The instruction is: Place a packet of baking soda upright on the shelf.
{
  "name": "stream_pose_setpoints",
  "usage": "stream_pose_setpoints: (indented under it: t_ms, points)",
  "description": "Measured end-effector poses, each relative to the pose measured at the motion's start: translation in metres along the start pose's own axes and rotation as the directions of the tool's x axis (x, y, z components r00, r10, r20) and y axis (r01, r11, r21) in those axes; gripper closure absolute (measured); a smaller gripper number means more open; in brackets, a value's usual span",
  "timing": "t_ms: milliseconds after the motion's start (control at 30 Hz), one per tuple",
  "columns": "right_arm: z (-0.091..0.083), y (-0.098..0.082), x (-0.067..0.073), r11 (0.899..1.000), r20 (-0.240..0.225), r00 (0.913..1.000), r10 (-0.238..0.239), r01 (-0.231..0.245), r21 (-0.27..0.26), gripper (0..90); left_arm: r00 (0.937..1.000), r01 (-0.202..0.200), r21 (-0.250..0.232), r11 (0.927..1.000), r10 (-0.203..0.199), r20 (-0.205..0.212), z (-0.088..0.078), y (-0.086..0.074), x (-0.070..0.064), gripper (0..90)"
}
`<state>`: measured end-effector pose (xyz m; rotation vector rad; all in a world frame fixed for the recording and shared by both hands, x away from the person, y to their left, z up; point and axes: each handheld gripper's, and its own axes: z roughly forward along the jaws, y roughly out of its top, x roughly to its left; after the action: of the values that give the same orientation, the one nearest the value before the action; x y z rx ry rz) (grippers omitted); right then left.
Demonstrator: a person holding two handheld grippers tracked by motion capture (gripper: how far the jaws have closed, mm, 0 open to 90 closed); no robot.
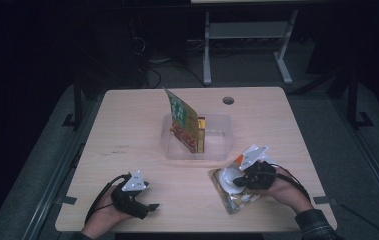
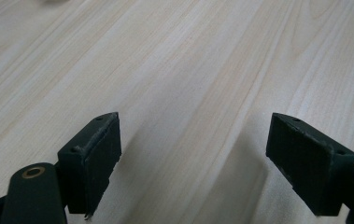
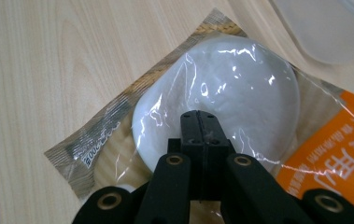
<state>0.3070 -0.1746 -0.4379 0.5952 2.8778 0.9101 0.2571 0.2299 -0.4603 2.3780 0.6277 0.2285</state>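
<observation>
while the left gripper (image 1: 153, 206) rests low, right gripper (image 3: 201, 122) tips onto the bun pack (image 3: 221, 93).

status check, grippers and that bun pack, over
Left gripper open, idle over bare table. Right gripper shut, jaws pinched together over the bun pack; grip on the film not clear. Bin just beyond, nothing in the way.

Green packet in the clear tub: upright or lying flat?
Upright: the green packet stands on edge inside the clear tub, its top rising above the rim and leaning slightly.
</observation>
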Motion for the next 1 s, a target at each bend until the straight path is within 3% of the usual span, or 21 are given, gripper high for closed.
stream_pose_setpoints:
  t_ms: [367,467,700,833,933,1000]
  points:
    - [0.015,0.018,0.021,0.997,-0.077,0.9945,-0.071,0.070,-0.013,90.0,0.9999,-0.003,-0.011,0.9999,0.003,0.016,0.000,0.003,-0.003,17.6]
    - [0.026,0.031,0.036,0.992,-0.120,0.9848,-0.126,0.125,-0.019,90.0,0.9996,-0.008,-0.019,0.9998,0.009,0.026,-0.001,0.004,-0.003,17.6]
    - [0.041,0.048,0.054,0.983,-0.169,0.9686,-0.183,0.178,-0.043,90.0,0.9994,-0.005,-0.057,0.9984,0.007,0.034,-0.003,0.007,-0.005,17.6]
    - [0.053,0.063,0.071,0.974,-0.202,0.9529,-0.226,0.218,-0.062,90.0,0.9990,0.001,-0.084,0.9965,0.002,0.045,-0.005,0.012,-0.006,17.6]
    - [0.057,0.068,0.078,0.971,-0.207,0.9486,-0.240,0.230,-0.071,90.0,0.9983,0.011,-0.100,0.9949,-0.005,0.058,-0.002,0.017,-0.008,17.6]
    - [0.057,0.068,0.079,0.972,-0.190,0.9534,-0.234,0.222,-0.083,90.0,0.9977,0.010,-0.113,0.9935,-0.002,0.068,0.000,0.023,-0.010,17.6]
